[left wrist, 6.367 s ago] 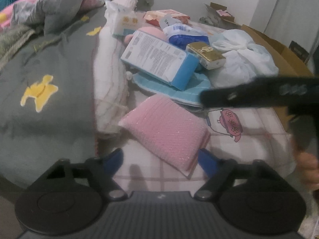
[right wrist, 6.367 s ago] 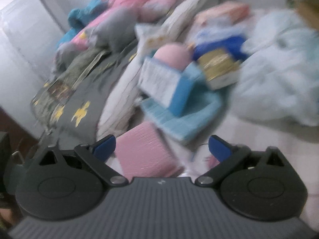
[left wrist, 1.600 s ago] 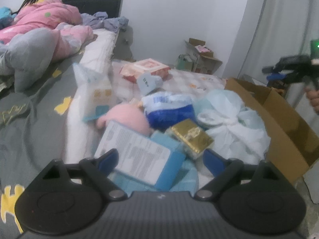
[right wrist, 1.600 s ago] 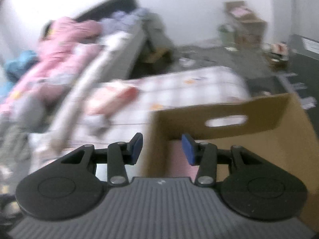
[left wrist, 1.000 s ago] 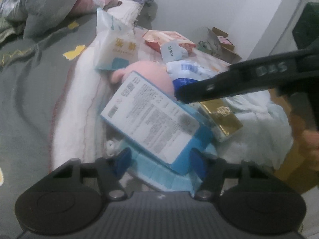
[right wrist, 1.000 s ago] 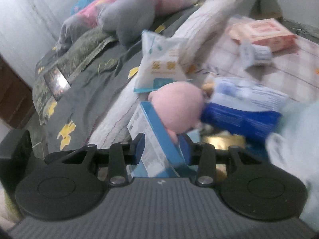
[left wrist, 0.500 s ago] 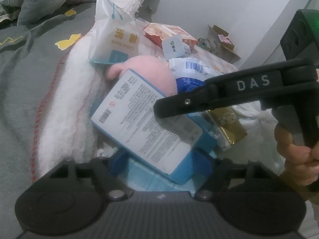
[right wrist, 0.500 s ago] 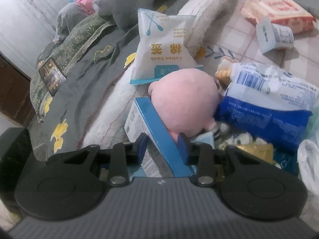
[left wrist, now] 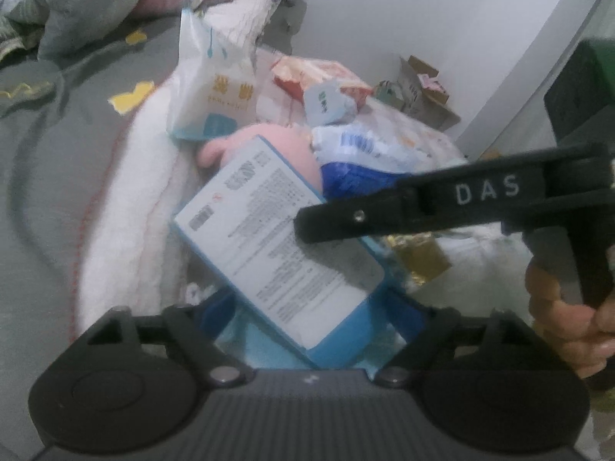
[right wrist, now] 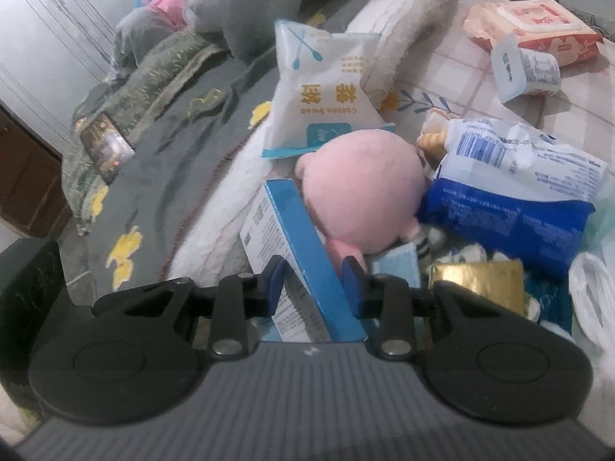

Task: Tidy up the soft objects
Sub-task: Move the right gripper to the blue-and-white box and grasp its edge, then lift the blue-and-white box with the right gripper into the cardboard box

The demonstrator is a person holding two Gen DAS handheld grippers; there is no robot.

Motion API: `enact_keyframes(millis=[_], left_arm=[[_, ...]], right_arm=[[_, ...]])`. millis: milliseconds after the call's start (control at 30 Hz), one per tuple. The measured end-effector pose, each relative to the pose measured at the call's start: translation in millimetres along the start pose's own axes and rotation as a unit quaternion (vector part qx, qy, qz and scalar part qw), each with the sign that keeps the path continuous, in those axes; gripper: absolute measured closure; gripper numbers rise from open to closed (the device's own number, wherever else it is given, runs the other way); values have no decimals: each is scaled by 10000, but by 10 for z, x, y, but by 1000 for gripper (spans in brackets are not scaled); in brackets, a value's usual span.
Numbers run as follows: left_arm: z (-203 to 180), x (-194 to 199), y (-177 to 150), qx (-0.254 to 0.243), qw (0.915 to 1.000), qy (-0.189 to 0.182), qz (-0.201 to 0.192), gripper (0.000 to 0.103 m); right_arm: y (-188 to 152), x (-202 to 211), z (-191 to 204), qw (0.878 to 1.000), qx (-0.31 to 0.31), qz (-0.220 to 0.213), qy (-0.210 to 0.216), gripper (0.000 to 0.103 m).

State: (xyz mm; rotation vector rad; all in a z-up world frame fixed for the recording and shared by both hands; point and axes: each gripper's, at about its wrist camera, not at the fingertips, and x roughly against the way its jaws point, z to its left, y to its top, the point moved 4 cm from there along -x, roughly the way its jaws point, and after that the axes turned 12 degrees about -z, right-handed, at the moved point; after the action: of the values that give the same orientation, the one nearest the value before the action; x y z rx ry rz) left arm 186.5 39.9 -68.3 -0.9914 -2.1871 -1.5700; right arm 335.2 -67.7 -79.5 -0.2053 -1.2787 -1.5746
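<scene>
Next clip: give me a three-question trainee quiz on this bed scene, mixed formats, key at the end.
1. True or false: the right tongs straddle the blue box.
2. What lies directly behind the blue box? A) pink plush B) wet-wipes pack C) gold packet
3. Fill in: the white bag printed "Cotton Swab" leans on a ____ blanket roll.

Key: 1 true; 2 A; 3 white.

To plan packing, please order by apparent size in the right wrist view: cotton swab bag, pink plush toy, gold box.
1. cotton swab bag and pink plush toy: alike, so unranked.
2. gold box: smallest, though partly hidden.
</scene>
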Motion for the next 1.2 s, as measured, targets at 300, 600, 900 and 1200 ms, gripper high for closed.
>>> enact_keyframes(millis=[300, 600, 900, 1200], left_arm=[[-485, 329, 134, -864, 9946, -178, -556, 25], [-291, 126, -121, -513, 9987, -1, 72, 28], [-131, -189, -228, -44, 9986, -232, 465, 33], [-41, -301, -229, 136, 9977, -390, 543, 28]], right_arm=[[-133, 356, 80, 9996, -121, -167, 207, 82], [-228, 546, -328, 9983, -381, -280, -349, 83], [-222, 505, -338, 9990, -340, -260, -156, 73], [-137, 131, -221, 9996, 94, 25, -271, 61]])
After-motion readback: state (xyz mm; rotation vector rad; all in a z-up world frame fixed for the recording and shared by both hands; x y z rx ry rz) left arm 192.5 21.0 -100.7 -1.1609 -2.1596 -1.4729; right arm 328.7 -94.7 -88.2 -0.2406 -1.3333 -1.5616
